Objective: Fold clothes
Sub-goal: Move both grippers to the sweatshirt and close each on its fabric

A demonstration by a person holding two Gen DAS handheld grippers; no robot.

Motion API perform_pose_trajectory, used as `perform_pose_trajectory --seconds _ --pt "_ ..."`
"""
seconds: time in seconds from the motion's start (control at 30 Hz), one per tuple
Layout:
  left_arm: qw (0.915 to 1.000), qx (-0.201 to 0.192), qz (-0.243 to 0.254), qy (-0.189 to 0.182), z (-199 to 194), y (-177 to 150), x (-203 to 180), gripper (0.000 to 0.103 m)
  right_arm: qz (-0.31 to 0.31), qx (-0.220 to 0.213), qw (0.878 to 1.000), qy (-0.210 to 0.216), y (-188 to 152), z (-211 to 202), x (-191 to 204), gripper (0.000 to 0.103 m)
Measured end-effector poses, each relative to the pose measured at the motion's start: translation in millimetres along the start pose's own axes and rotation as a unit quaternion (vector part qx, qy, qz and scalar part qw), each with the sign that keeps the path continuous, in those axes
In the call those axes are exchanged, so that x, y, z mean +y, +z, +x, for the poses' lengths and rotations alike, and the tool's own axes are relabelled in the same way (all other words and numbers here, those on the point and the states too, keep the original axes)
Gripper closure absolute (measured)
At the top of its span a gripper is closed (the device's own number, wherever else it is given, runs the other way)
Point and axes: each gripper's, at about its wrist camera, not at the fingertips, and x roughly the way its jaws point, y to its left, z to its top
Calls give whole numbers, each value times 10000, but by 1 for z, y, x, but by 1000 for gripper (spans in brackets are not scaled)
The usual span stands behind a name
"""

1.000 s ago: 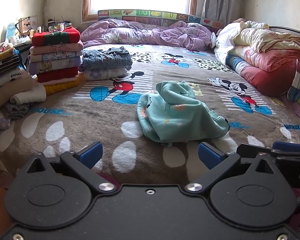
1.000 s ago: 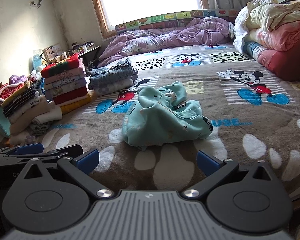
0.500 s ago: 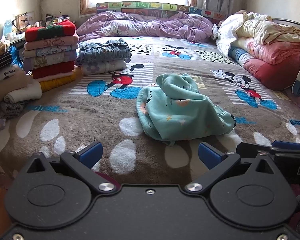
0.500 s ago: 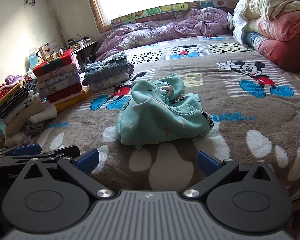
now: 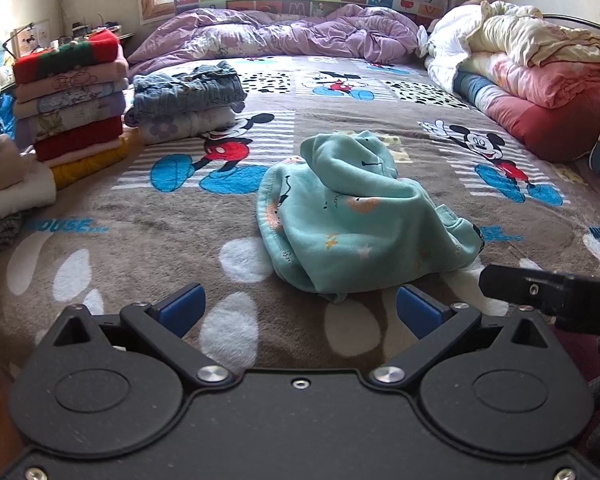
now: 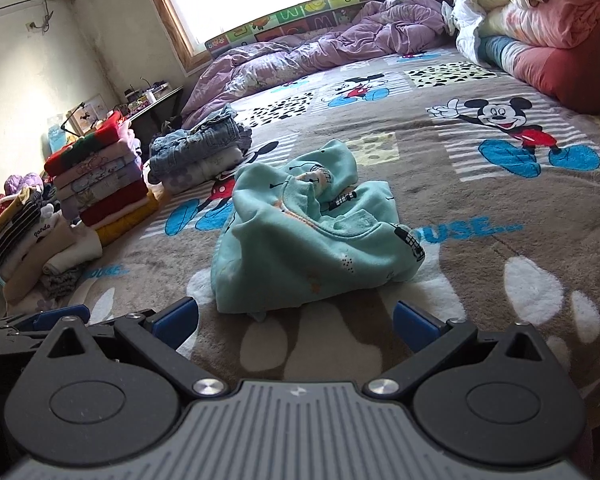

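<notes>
Teal sweatshirt lies crumpled mid-bed, folded stacks far left. Left claw and right claw hover near its near edge, both spread, empty. Judged step: approach; next needs a hem or shoulder edge pinched to spread it flat.

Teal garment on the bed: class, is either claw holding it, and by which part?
Neither. The teal garment lies crumpled, untouched; the left claw and right claw are open.

Right gripper gapes wide, empty; crumpled teal garment lies just beyond on blanket.
</notes>
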Motion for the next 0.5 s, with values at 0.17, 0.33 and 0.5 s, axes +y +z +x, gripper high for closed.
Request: perform_pose_trajectory --seconds 0.17,0.33,0.5 --pt "9998 158 12 -106 20 7 1 0 114 -42 9999 102 8 17 -12 0" --pt "9996 218 -49 -188 40 12 6 0 218 -5 9995 225 14 36 -21 0" --pt "9992 278 -110 -269 60 18 12 0 382 -205 9990 129 18 53 -34 0"
